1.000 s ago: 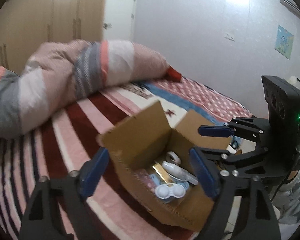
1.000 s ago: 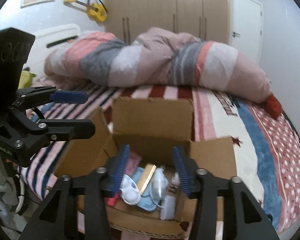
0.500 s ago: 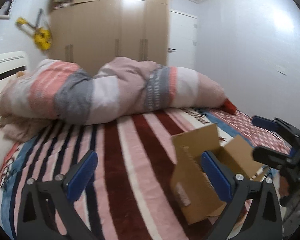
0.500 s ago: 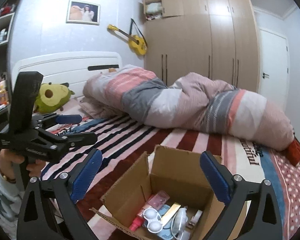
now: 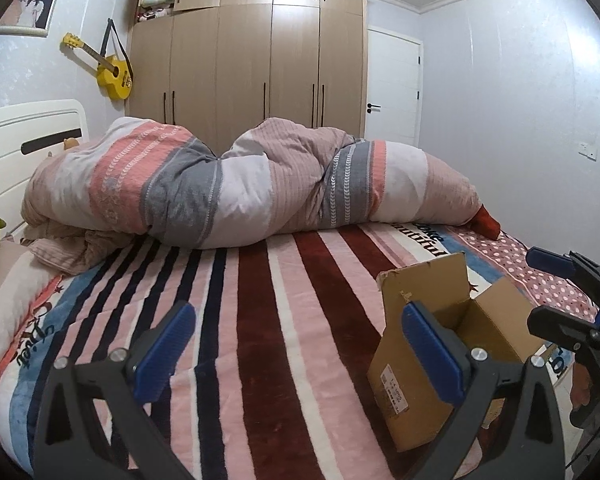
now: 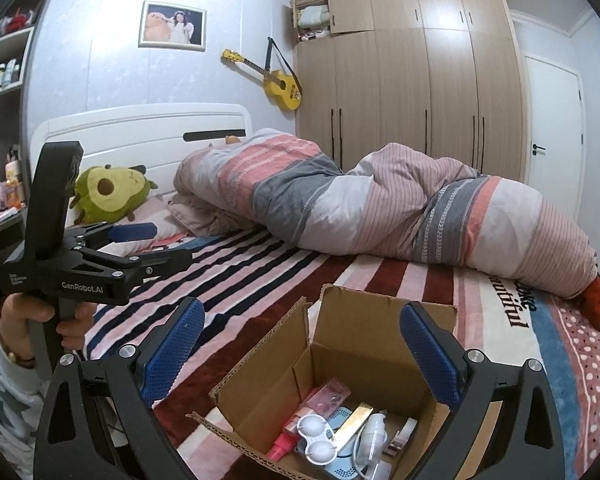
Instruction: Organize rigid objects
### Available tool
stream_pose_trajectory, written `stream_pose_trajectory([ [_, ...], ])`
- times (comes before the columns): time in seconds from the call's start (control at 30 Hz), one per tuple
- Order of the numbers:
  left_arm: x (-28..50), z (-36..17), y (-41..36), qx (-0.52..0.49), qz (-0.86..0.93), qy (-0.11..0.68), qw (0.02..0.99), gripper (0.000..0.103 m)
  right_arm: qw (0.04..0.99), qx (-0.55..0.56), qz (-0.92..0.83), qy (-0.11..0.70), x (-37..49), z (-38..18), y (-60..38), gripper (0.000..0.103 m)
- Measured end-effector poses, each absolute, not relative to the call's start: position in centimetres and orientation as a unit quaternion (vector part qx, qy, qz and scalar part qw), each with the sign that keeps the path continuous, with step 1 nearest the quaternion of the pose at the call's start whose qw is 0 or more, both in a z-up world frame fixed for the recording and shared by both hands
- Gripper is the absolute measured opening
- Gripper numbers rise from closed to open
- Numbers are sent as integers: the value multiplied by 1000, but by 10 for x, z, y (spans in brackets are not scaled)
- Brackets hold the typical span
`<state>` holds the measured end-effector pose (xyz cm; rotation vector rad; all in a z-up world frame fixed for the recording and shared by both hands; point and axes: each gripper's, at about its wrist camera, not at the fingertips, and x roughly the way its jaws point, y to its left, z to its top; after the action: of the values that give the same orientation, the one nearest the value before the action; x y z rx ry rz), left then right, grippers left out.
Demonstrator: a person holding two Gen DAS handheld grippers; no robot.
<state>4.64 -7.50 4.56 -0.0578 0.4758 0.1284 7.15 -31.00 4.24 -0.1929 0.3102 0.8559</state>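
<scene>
Both jaws just spread wide with nothing held: cardboard box [image 6: 364,364] of small items [image 6: 340,432] sits under right gripper [image 6: 300,360], right of left gripper [image 5: 296,348], probably staged for unpacking.

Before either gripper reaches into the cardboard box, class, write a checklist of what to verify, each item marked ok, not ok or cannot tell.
1. Left gripper open, nothing between its pads: ok; its jaws have just been opening.
2. Right gripper open and empty: ok; its jaws have just been opening too.
3. Cardboard box flaps open: ok.
4. Contents visible: white contact lens case, gold bar, white bottle: ok.
5. Striped blanket beside the box free of clutter: ok.
6. Items loose rather than tangled: cannot tell.
</scene>
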Motion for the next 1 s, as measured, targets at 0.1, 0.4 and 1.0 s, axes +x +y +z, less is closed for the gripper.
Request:
stream_pose_trajectory([
  [0.1, 46, 46, -74, -28, 65, 235, 969, 102, 893, -94, 413, 150, 71, 42, -310, 98],
  [0.4, 44, 46, -75, -30, 71, 232, 970, 102, 893, -94, 414, 150, 71, 42, -309, 98],
  [1.0, 43, 46, -76, -29, 77, 230, 970, 102, 892, -94, 415, 150, 72, 42, -310, 98],
])
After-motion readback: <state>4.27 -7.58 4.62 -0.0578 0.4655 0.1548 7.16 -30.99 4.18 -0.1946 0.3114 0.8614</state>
